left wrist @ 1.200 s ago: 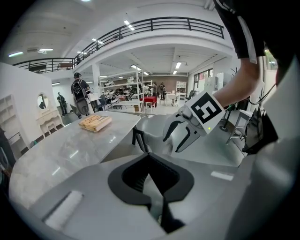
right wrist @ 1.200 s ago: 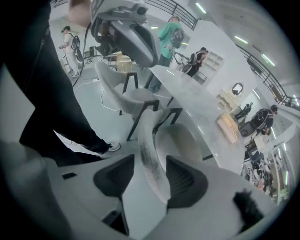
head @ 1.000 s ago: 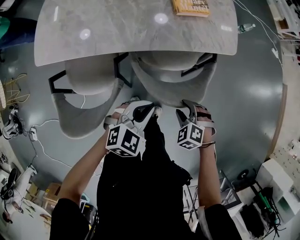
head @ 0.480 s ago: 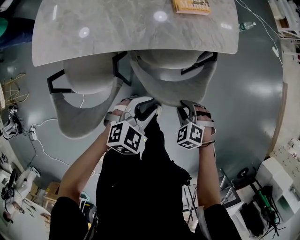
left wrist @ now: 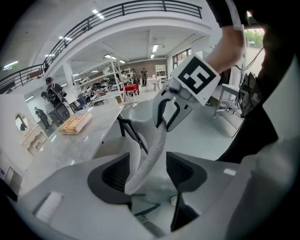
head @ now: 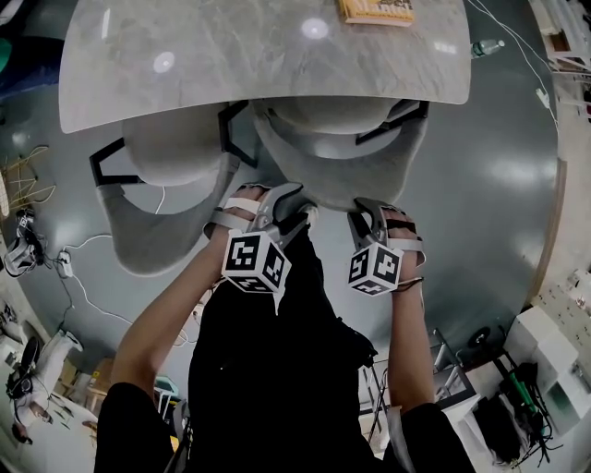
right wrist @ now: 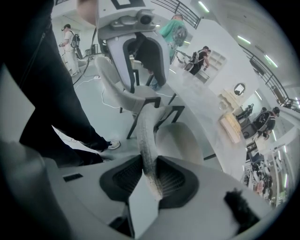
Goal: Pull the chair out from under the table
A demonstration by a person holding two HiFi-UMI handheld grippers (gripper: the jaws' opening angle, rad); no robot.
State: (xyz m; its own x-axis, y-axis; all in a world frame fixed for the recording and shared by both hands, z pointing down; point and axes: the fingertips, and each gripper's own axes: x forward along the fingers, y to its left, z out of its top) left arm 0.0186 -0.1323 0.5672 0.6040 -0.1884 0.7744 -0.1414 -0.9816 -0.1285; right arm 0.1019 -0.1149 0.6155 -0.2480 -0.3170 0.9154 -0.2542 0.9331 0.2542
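Note:
A grey shell chair (head: 343, 175) stands tucked under the marble table (head: 231, 65), its seat half hidden by the tabletop. Both grippers are at the top rim of its backrest. My left gripper (head: 294, 211) straddles the rim (left wrist: 151, 150). Its jaws (left wrist: 150, 174) are opening, with a gap between the rim and the right pad. My right gripper (head: 362, 218) sits a little further right on the same rim (right wrist: 146, 131). Its jaws (right wrist: 150, 176) are closing and both pads press on the grey edge.
A second grey chair (head: 166, 199) stands close on the left, also pushed under the table. A book (head: 374, 11) lies on the far edge of the table. Cables (head: 78, 277) trail over the floor at left. My legs are right behind the chair.
My left gripper has shifted slightly right and lower on the backrest rim, and its jaws have spread apart. The right hand has stayed where it was. The chair has not moved.

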